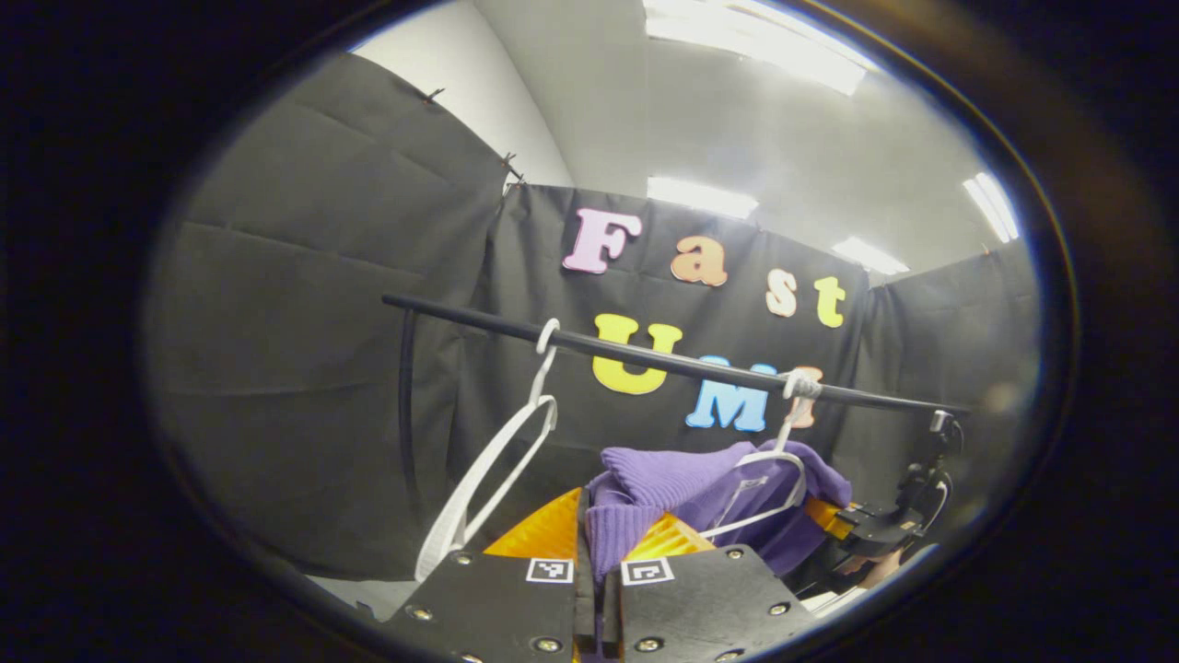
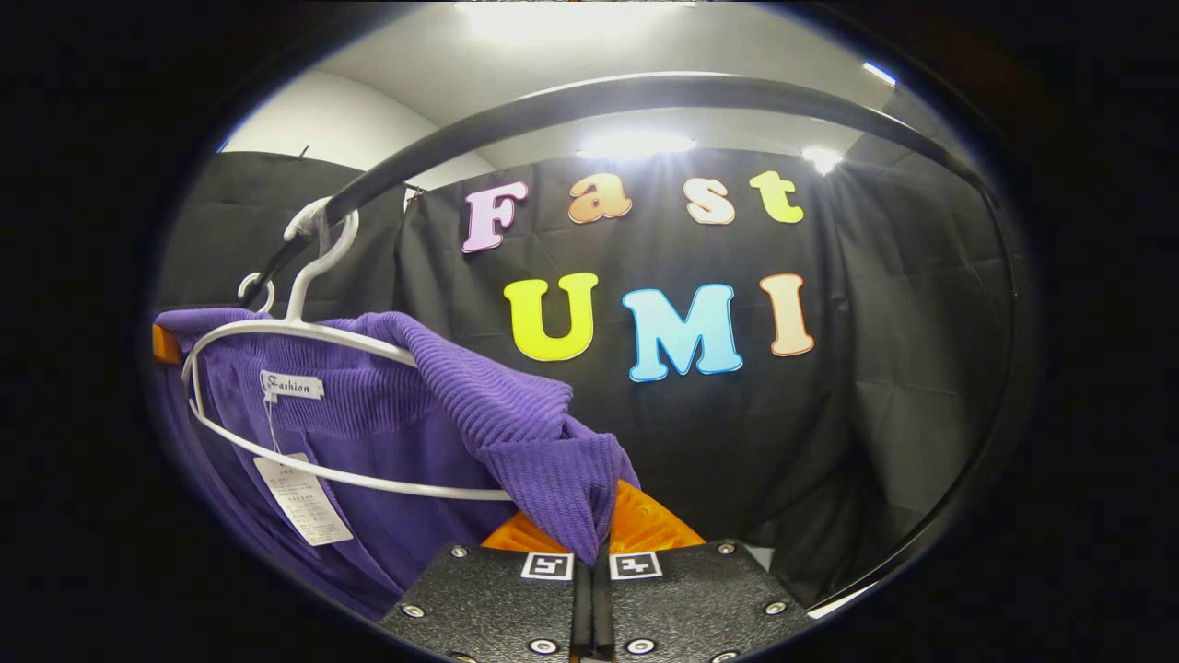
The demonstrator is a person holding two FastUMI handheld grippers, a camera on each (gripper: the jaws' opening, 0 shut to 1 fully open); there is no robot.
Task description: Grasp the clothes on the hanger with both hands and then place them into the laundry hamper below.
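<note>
Purple knit: the sweater (image 2: 396,414) hangs on a white hanger (image 2: 304,465) hooked over the black rail (image 2: 589,97); you see it from both sides, in the left gripper view (image 1: 700,488) and the right gripper view.
Left gripper: your left gripper (image 1: 597,562) has its fingers drawn together on a ribbed fold of the sweater, which runs down into the narrow slot between them.
Right gripper: your right gripper (image 2: 591,543) is likewise pinched on a ribbed edge at the other shoulder; the cloth drops straight between its fingers.
Other hanger: a second white hanger (image 1: 488,470), bare, hangs on the rail (image 1: 645,354) well to one side of the loaded one.
Step in hand: by my reading, the two-handed grasp is made and the sweater is not yet off its hanger.
Next move: you would likely need to lift both shoulders up and outward together so the neck clears the hanger's arms, then lower the garment.
Hamper: where it stands cannot be told from these views, so check below before you let go.
Watch for: the hanger riding up off the rail with the cloth.
</note>
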